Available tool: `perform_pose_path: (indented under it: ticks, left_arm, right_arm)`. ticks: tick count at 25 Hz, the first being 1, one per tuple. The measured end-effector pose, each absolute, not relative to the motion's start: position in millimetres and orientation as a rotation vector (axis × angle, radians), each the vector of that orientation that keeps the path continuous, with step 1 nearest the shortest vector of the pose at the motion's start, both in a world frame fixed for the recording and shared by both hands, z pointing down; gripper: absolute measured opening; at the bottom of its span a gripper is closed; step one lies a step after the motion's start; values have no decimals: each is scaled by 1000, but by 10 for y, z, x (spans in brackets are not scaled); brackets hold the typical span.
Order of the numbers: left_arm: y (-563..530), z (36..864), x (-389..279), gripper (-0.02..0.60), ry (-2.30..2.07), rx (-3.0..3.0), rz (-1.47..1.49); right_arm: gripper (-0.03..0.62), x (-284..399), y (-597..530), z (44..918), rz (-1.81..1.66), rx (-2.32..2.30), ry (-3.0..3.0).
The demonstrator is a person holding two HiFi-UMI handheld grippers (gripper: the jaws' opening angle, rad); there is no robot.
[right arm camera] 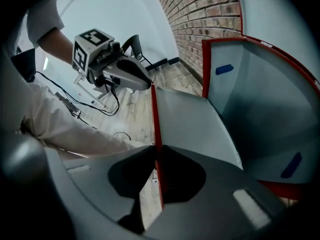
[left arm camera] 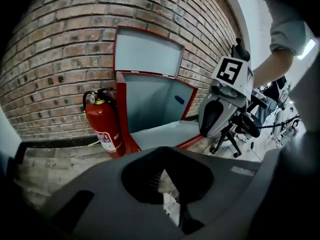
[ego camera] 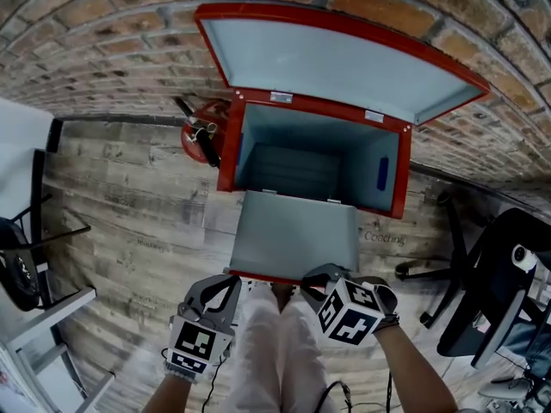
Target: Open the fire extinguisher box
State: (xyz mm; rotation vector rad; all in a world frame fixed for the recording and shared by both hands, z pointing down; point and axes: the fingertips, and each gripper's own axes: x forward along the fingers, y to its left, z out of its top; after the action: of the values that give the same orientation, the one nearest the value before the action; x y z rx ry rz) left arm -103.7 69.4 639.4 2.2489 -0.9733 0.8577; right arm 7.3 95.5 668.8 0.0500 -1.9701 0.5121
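Your right hand-held gripper clamps the red lip of the front panel, dropped at 6 o'clock of the fire extinguisher box. Your left hand-held gripper is closed and empty. The panel looks like stiff, slick sheet metal, so hold it by the lip.

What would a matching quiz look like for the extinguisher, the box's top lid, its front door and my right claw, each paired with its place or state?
1. fire extinguisher
2. top lid
3. front door
4. right claw

A. swung up against the brick wall
B. clamped on the door's red edge
C. standing on the floor beside the box
D. folded down and forward

Pairs: 1-C, 2-A, 3-D, 4-B
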Motion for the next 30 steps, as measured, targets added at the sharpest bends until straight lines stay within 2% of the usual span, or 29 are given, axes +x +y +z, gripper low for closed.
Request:
perform_pose_path:
  ticks: [6,14,30]
  left_arm:
    - [600,6418,-1036,-3,-1030,2264,814]
    - [380,6395,-721,-3,-1029,2353,708]
    - [264,7026,-636,-3,-939,2443,762]
  right_arm:
    - [49,33,1258,7123,478,34,-1917]
    - [43,17,1516,7830,435,1,-1859]
    - [32,39,1152,9283,340,30,-1718]
